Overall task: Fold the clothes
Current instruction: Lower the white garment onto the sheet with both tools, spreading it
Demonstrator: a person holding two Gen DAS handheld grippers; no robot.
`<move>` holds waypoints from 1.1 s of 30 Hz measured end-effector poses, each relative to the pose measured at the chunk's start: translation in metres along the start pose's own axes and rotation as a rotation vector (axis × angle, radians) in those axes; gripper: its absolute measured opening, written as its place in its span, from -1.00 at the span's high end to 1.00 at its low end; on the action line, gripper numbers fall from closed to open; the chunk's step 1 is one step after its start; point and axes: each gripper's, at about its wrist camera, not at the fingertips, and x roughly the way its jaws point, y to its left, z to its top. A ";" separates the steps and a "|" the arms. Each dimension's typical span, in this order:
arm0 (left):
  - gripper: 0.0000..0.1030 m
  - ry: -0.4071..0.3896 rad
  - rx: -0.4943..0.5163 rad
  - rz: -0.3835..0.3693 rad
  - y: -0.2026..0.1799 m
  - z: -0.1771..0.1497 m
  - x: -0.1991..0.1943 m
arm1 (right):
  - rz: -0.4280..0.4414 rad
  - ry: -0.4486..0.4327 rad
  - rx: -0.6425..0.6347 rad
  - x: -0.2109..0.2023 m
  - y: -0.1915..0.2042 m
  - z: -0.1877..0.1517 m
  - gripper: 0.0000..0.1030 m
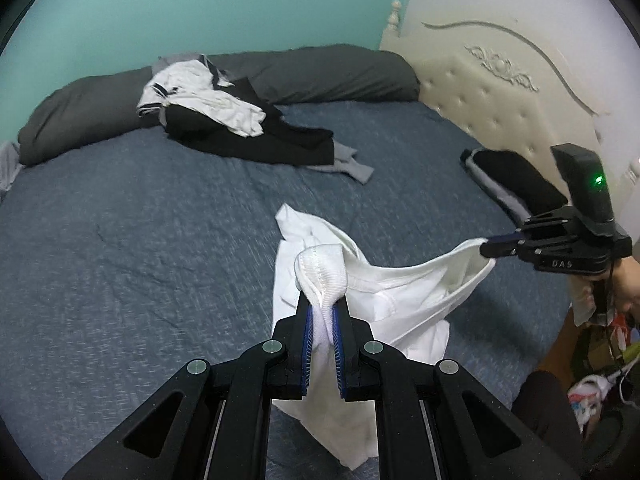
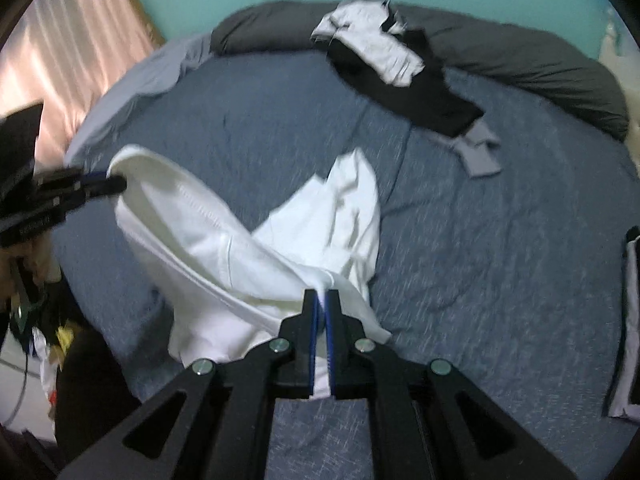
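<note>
So the big thing here is the bed (image 1: 140,216), covered in a blue-grey textured sheet, with a long dark grey pillow (image 1: 320,72) curving along the far side against a teal wall. A cream tufted headboard (image 1: 500,96) sits off to the right in the left wrist view. On top of the pillow and spilling onto the sheet there's a messy pile of clothes (image 1: 224,120), black and white stuff tangled together with a grey bit poking out. Near the headboard is a neater dark folded stack (image 1: 512,184). Then the main item: a white garment (image 1: 376,296) held up above the middle of the sheet, stretched between both tools, its lower part hanging down and draping onto the bed. The left gripper (image 1: 322,312) has its fingers clamped on a ribbed white edge bunched up between the blue pads. The right gripper (image 2: 322,304) is pinching another edge of the same garment, fingers pressed nearly together with just a thin bit of cloth between them.
</note>
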 end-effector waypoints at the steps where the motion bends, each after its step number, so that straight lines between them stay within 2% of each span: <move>1: 0.81 0.003 0.006 -0.006 -0.001 -0.002 0.003 | -0.002 0.019 -0.013 0.005 0.000 -0.003 0.92; 5: 0.81 0.009 0.015 -0.032 -0.005 -0.007 0.011 | -0.025 0.018 -0.026 0.011 -0.002 -0.004 0.86; 8: 0.81 0.012 0.032 -0.037 -0.009 -0.008 0.015 | -0.021 -0.026 -0.016 0.005 -0.003 0.004 0.57; 9: 0.81 0.013 0.039 -0.038 -0.010 -0.007 0.017 | -0.016 -0.044 -0.011 0.002 -0.002 0.008 0.42; 11: 0.81 0.016 0.051 -0.039 -0.013 -0.009 0.017 | -0.003 -0.070 -0.001 -0.001 -0.001 0.014 0.35; 17: 0.81 0.012 0.059 -0.053 -0.017 -0.011 0.014 | 0.002 -0.036 -0.008 0.021 0.012 0.019 0.28; 21: 0.81 0.023 0.060 -0.046 -0.016 -0.015 0.011 | 0.006 -0.014 -0.012 0.036 0.020 0.022 0.02; 26: 0.81 0.037 0.028 -0.027 -0.005 -0.020 0.013 | 0.018 0.010 0.042 0.054 0.008 0.015 0.02; 33: 0.80 0.050 -0.016 -0.031 0.007 -0.027 0.021 | -0.011 0.077 0.025 0.086 0.004 0.000 0.02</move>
